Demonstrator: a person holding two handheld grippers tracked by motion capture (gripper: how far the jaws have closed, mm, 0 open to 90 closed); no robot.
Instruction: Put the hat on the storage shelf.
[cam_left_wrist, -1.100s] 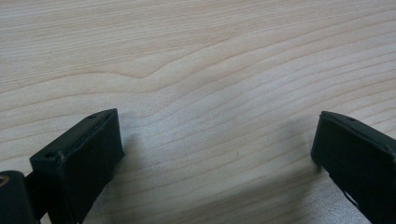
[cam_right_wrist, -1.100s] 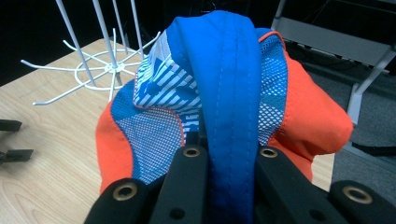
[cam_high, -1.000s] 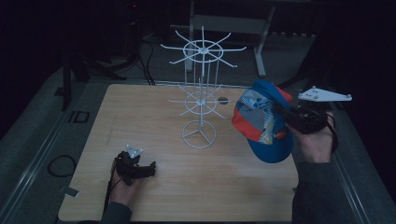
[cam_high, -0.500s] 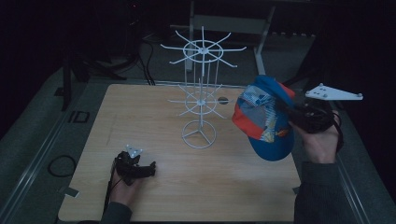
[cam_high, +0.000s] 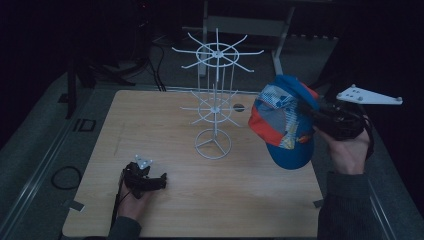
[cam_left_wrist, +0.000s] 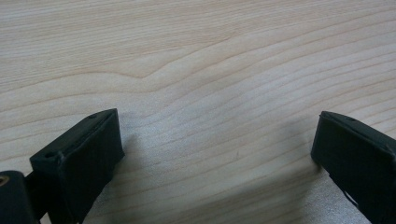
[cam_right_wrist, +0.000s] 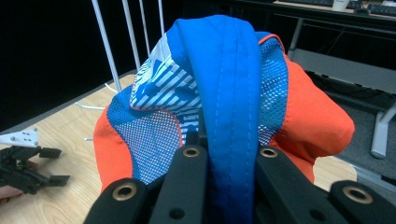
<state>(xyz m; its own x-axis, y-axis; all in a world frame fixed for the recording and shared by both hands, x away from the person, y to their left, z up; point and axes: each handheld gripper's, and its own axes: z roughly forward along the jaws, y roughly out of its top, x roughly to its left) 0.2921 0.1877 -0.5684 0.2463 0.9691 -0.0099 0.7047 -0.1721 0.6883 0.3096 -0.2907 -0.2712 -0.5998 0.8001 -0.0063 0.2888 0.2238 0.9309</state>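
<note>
A blue and orange cap (cam_high: 284, 121) with white mesh panels hangs in the air at the table's right side, to the right of a white wire rack (cam_high: 215, 100). My right gripper (cam_high: 312, 114) is shut on the cap's blue band (cam_right_wrist: 232, 140), which runs up between the two jaws. The cap's brim points down toward the table. My left gripper (cam_high: 159, 182) rests low over the wooden table (cam_high: 165, 125) near the front left, held in a hand. Its jaws stand wide apart over bare wood (cam_left_wrist: 210, 93), with nothing between them.
The rack stands mid-table on a round wire foot (cam_high: 213, 145), with two tiers of spokes reaching outward. A small dark hole (cam_high: 239, 107) sits in the tabletop behind it. Metal desk legs (cam_high: 280, 40) stand beyond the table's far edge.
The right hand has shifted the cap slightly; its tilt differs a little. The left gripper has stayed put.
</note>
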